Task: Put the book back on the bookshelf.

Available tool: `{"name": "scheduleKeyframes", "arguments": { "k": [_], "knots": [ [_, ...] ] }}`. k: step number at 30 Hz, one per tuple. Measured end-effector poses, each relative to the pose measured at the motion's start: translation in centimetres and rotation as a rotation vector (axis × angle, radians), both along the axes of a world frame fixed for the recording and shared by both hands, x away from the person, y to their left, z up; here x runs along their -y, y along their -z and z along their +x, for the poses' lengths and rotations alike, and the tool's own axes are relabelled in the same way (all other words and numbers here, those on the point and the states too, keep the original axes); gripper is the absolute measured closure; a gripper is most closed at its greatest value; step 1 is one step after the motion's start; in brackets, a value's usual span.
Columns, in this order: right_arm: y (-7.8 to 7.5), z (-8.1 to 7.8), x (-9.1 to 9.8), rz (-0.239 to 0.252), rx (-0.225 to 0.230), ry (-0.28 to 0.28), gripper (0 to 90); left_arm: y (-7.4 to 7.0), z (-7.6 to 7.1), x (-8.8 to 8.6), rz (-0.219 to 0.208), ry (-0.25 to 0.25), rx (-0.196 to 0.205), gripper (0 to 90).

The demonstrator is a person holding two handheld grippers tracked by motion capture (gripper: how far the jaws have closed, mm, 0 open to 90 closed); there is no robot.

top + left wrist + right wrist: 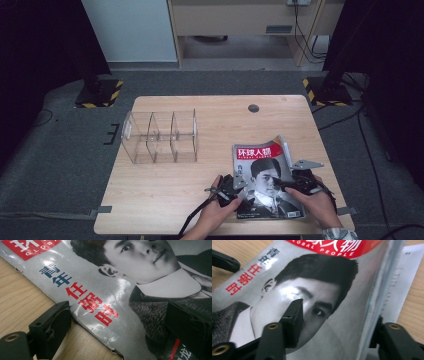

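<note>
Magazine [265, 180] count: one, lying cover up at the table's [200, 200] five o'clock corner, and we have both grippers working on it. Clear acrylic organizer [160, 137] count: one, with three slots as far as we can count, standing well apart at ten o'clock and holding nothing. We judge the work barely started: if the magazine is meant for a slot, the lift, the carry and the slotting are all left. Left gripper [227, 192] sits at the magazine's nine o'clock edge; in its own view one jaw is on the bare wood and the other over the cover, so the spine edge lies between them, jaws apart and not pressing, nothing held. Right gripper [295, 182] is at the three o'clock edge; in its own view one jaw lies over the printed face and the other beyond the page edges, about half open, straddling the cover's raised side but not pinching it as far as we can see. One dark round hole [253, 108] marks the table at twelve o'clock. Hands: two.
</note>
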State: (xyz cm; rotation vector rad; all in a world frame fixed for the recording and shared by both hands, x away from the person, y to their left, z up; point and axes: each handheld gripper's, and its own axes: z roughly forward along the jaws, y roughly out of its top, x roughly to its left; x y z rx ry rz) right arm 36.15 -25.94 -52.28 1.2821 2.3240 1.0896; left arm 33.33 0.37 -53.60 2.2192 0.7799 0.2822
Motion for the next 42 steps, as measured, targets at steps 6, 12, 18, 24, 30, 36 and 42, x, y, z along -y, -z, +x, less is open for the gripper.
{"name": "scheduleKeyframes", "arguments": {
  "k": [6,12,18,24,30,36,42],
  "knots": [
    [0.2,0.1,-0.2,-0.025,-0.008,-0.003,54.8,0.0,0.0,0.0,0.001,0.000,-0.002,5.1],
    [-0.1,0.0,0.0,-0.019,0.000,0.008,66.4,0.0,0.1,0.1,0.005,0.004,-0.007,3.7],
    [0.2,-0.1,-0.4,-0.036,-0.006,0.005,59.0,0.0,0.4,0.1,0.011,0.024,-0.008,2.2],
    [-0.1,0.0,0.0,-0.015,0.003,0.008,73.8,0.0,0.6,0.0,0.007,0.037,-0.012,1.9],
    [-0.4,0.0,0.2,0.011,0.000,0.008,82.0,0.0,1.2,-0.7,-0.038,-0.005,-0.034,3.6],
    [-0.7,0.1,0.5,0.018,0.019,0.017,85.9,-0.3,2.5,-1.5,-0.090,-0.067,-0.064,4.9],
    [-0.9,0.0,0.6,0.030,0.032,0.017,87.0,-0.6,2.7,-2.0,-0.105,-0.093,-0.052,5.1]
  ]
}}
